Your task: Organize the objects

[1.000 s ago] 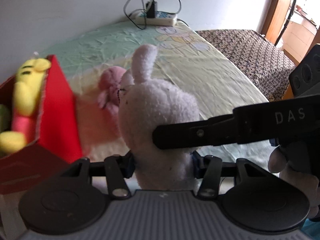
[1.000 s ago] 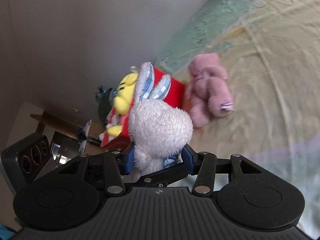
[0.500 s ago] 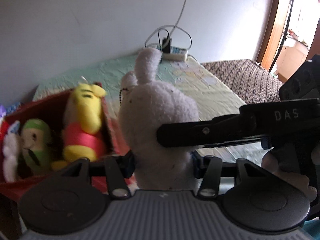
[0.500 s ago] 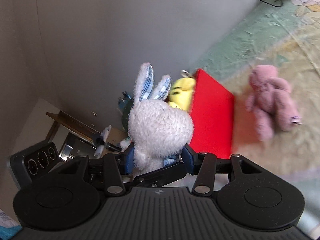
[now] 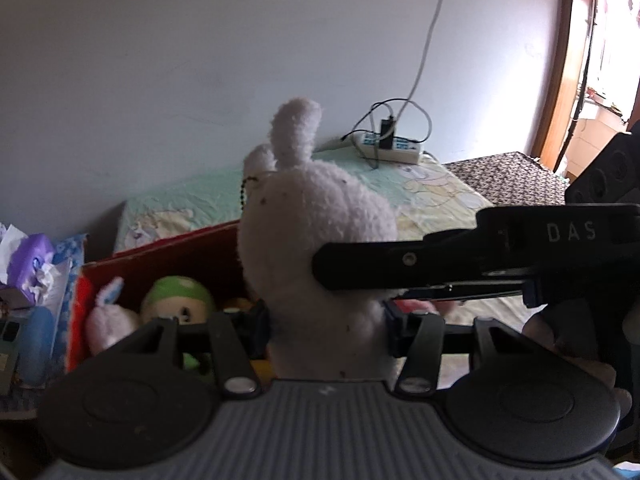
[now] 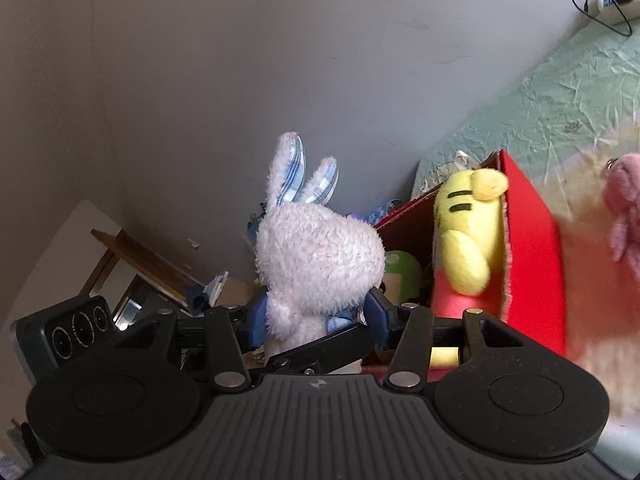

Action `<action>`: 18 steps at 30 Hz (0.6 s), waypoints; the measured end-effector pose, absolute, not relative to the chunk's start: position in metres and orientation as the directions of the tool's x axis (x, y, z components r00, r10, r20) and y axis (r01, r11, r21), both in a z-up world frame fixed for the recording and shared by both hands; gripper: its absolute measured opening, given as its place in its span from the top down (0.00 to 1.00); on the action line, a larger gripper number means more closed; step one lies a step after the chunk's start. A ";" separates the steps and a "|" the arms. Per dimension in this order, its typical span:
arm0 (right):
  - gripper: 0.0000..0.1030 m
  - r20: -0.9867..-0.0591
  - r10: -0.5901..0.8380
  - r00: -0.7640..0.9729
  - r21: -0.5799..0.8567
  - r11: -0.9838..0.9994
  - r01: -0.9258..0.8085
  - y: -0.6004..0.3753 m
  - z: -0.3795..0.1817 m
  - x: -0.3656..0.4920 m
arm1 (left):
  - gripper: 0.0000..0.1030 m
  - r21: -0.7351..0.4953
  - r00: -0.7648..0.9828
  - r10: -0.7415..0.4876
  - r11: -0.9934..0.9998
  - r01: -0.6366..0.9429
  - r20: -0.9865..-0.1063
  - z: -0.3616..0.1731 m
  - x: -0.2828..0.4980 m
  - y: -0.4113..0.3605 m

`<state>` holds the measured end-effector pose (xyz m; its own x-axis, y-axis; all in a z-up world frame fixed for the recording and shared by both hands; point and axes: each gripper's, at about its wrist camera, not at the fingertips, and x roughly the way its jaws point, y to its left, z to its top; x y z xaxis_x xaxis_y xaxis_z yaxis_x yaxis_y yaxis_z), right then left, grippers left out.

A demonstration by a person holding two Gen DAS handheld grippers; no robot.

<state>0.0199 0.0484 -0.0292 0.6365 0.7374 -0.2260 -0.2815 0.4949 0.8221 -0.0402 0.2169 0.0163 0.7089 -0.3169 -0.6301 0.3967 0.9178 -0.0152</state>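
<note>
Both grippers are shut on one white plush rabbit [image 5: 316, 248], held in the air over the red box [image 5: 168, 260]. My left gripper [image 5: 326, 320] clamps its lower body. My right gripper [image 6: 316, 312] clamps it too, and its black finger [image 5: 400, 264] crosses the rabbit from the right in the left wrist view. The rabbit [image 6: 316, 256] has blue checked ears. In the red box [image 6: 532, 248] sit a yellow plush [image 6: 468, 236], a green plush [image 5: 176, 300] and a small white plush [image 5: 106, 320]. A pink plush [image 6: 624, 204] lies on the bed to the right of the box.
The box stands at the bed's edge by the grey wall. A power strip [image 5: 394, 148] with cables lies at the far end of the bed sheet [image 5: 440, 192]. Tissue packs and clutter [image 5: 28, 264] sit left of the box. A patterned brown cover [image 5: 508, 176] lies beyond the bed.
Both grippers have carried the rabbit left, from over the sheet to over the red box. The pink plush has slid to the right edge of the right wrist view.
</note>
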 end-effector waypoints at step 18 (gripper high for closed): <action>0.48 -0.405 0.653 0.640 0.768 0.623 -0.150 0.087 -0.047 0.060 | 0.47 -0.064 0.635 -0.307 0.925 0.375 -0.709 -0.029 0.032 0.260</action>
